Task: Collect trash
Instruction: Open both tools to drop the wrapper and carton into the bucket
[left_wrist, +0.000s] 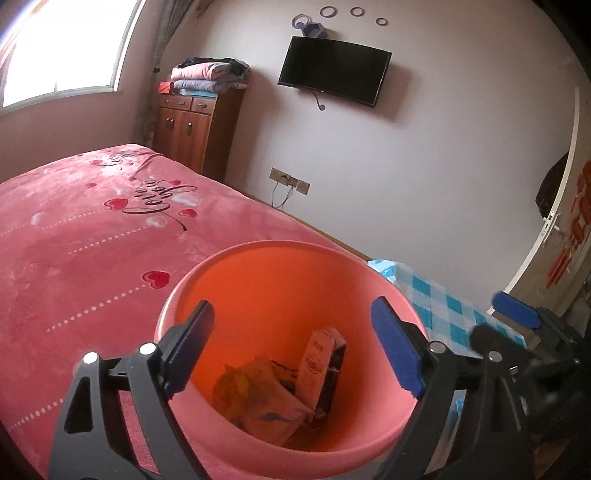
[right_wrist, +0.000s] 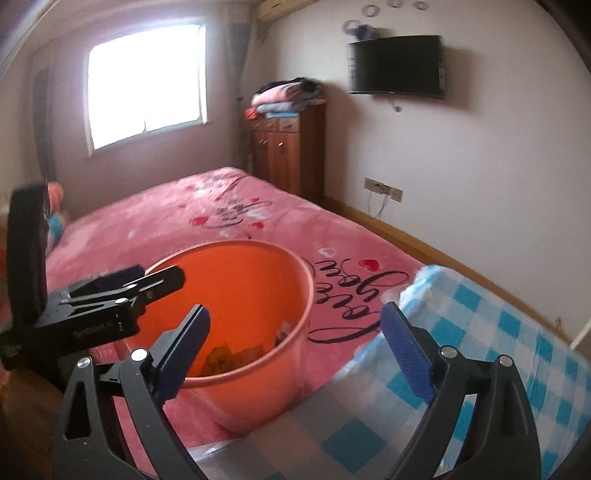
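Daylight from a window (right_wrist: 146, 83) fills pale walls; a pink bed (left_wrist: 92, 236), wooden cabinet (left_wrist: 194, 129) (folded clothes on top), wall-mounted television (left_wrist: 334, 70).

My two handheld grippers, black frames with blue pads

My left gripper (left_wrist: 293, 349) has matte black angular arms with triangular cut-outs, round silver screw heads at the pivots, and two flat fingers (left_wrist: 397, 350) faced with ribbed, deep blue pads. My right gripper (right_wrist: 295, 350) is built the same: black linkage arms, silver pivot screws, blue textured pads on its fingers (right_wrist: 408, 354). Seen from the right wrist, the left gripper's black body bears small white lettering, too blurred to read, and a dark upright plate.
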